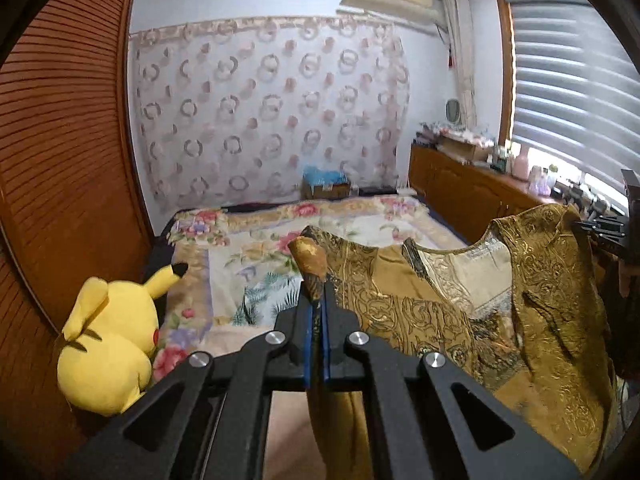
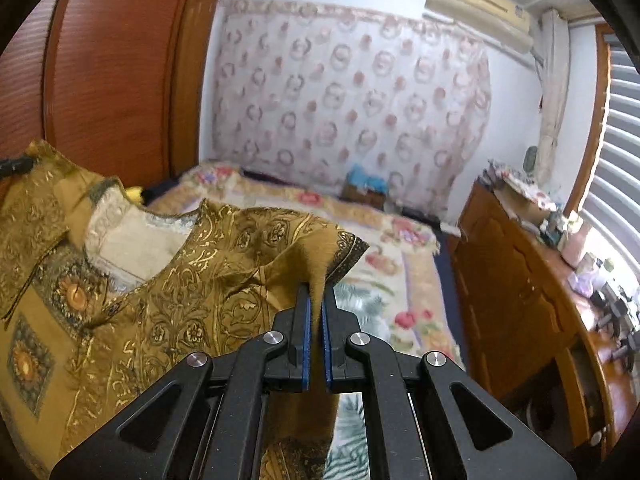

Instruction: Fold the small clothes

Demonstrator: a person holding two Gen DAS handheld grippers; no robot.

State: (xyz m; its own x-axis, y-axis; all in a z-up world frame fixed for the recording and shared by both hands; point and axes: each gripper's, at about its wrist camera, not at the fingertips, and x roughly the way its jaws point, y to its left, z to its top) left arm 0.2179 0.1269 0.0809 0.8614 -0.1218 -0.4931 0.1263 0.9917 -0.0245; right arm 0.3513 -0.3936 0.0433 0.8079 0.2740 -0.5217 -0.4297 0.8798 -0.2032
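Note:
A small gold brocade garment [image 1: 460, 312] with a dark ornate pattern and a pale lining hangs in the air above the bed, held up by both grippers. My left gripper [image 1: 317, 300] is shut on its left shoulder corner. My right gripper [image 2: 317, 300] is shut on the right shoulder corner of the garment [image 2: 160, 300]. The right gripper also shows at the right edge of the left wrist view [image 1: 600, 232]. The neckline sags between the two holds. The lower part of the garment drops out of sight below the jaws.
A bed with a floral blanket [image 1: 248, 248] lies below and ahead. A yellow plush toy [image 1: 108, 340] sits at its left edge by a wooden louvred wardrobe [image 1: 60, 140]. A wooden dresser [image 2: 520, 280] with clutter runs along the right under the window.

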